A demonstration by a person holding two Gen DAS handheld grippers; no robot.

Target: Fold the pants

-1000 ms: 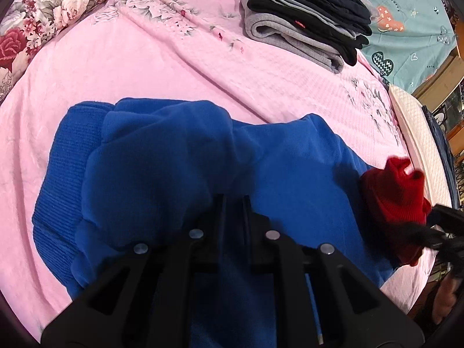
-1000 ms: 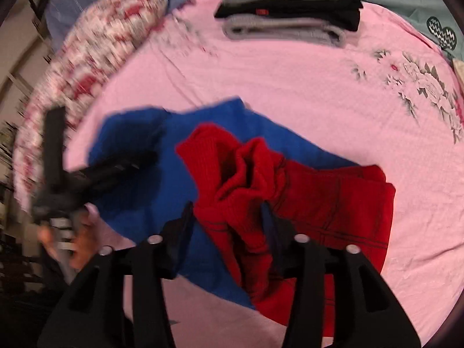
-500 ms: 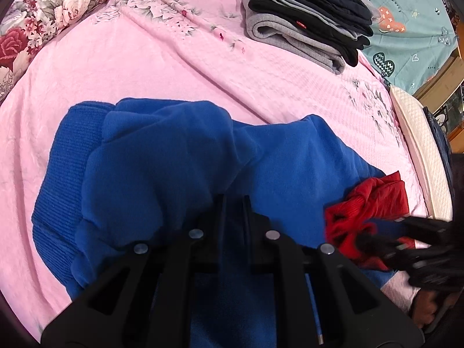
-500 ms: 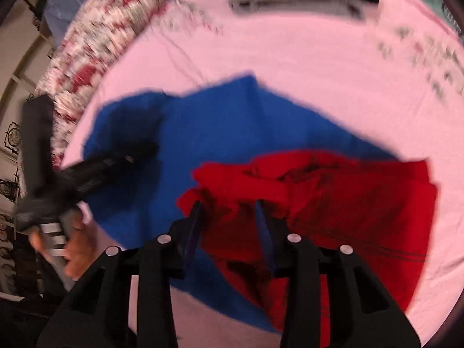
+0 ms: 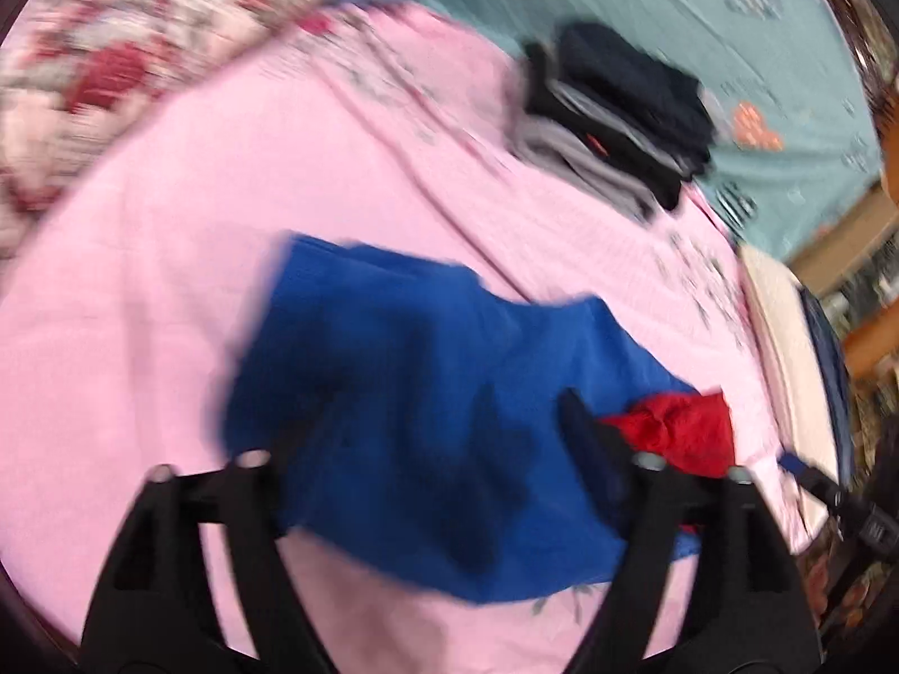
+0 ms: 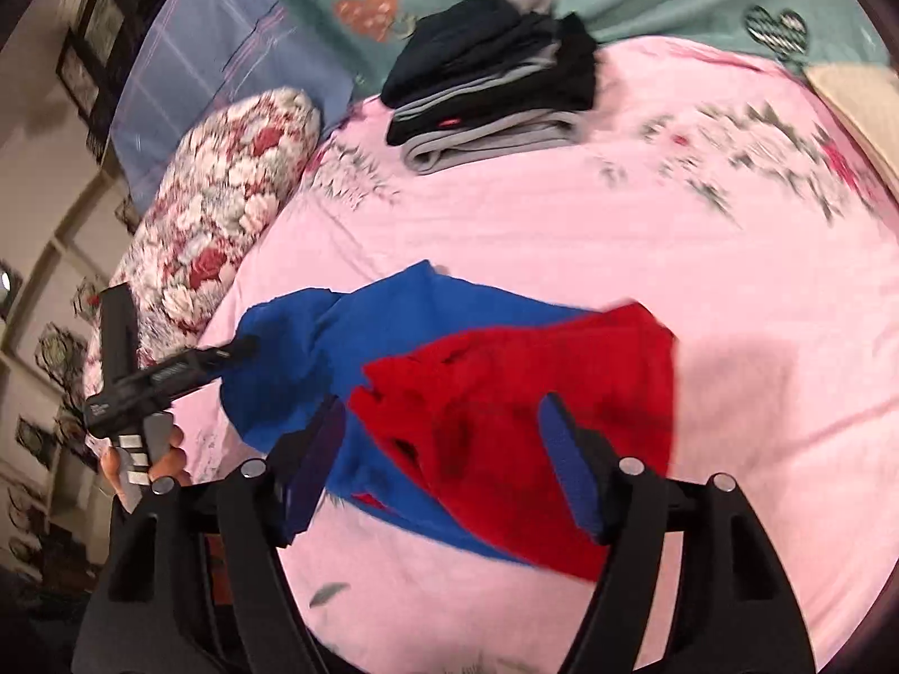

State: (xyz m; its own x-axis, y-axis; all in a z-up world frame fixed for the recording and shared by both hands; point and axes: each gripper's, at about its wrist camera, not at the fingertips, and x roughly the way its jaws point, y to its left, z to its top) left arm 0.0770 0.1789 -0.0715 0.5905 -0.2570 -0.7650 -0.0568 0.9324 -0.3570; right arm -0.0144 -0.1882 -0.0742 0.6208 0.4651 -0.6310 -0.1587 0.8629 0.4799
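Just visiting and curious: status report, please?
Left gripper open, right gripper open. Blue pants and red pants lie crumpled on pink bedspread. Nothing obstructing.

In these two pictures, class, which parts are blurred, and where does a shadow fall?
Left wrist view: motion blur throughout, worst on the flowered pillow and blue pants. Right wrist view: sharper, though the red cloth smears; a soft shadow lies on the pink sheet beside it.

Soft cloth all over the bed, hard matt plastic on each tool.

The blue pants (image 6: 393, 326) and red garment (image 6: 534, 393) look fleecy and matt; the pink sheet (image 6: 618, 236) is smooth; the black tool fingers (image 6: 567, 472) have metal screws.
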